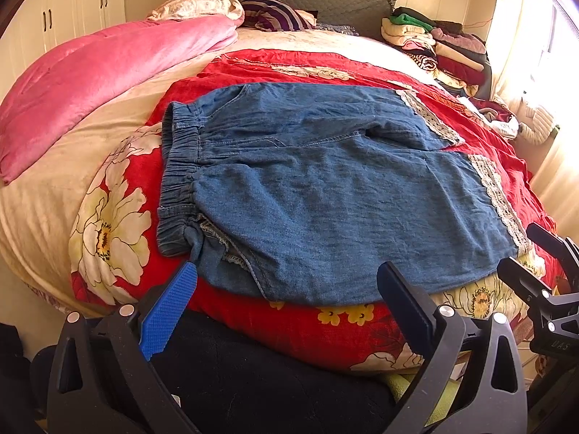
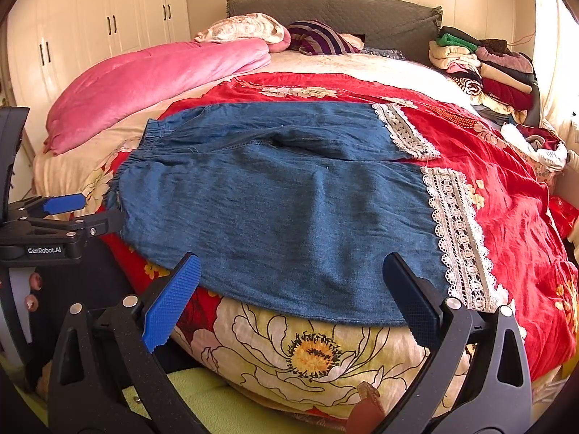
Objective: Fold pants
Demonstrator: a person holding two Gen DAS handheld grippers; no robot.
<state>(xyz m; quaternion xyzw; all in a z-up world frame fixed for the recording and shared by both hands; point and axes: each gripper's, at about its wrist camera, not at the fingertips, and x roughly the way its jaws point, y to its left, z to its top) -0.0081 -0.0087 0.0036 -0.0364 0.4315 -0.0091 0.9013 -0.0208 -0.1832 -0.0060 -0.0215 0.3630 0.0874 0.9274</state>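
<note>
Pants (image 1: 325, 188) lie flat on the red floral quilt (image 1: 119, 224) at the near edge of the bed, waistband (image 1: 179, 177) to the left, lace-trimmed leg hems (image 1: 499, 195) to the right. Both legs are spread side by side; no fold made yet.

Left hand-held gripper (image 1: 289, 300): jaws wide apart, nothing held, sitting just off the near edge by the waistband corner. Right hand-held gripper (image 2: 293, 289): also wide open and empty, near the hem end of the closer leg.

Risks from here:
- Near edge of the pants overhangs the rounded quilt edge. A pinch here could catch quilt along with denim and drag the bedding up with the fold.
- Fabric bunches at the near waistband corner, possibly a lace pocket edge (image 1: 224, 242), hard to tell through the fisheye. Grabbing only the top layer there leaves the lower layer behind and skews the fold.
- Uneven lift between the two ends would twist the leg and misalign the hems.
- Soft denim: a shallow bite may slip out mid-lift.
</note>
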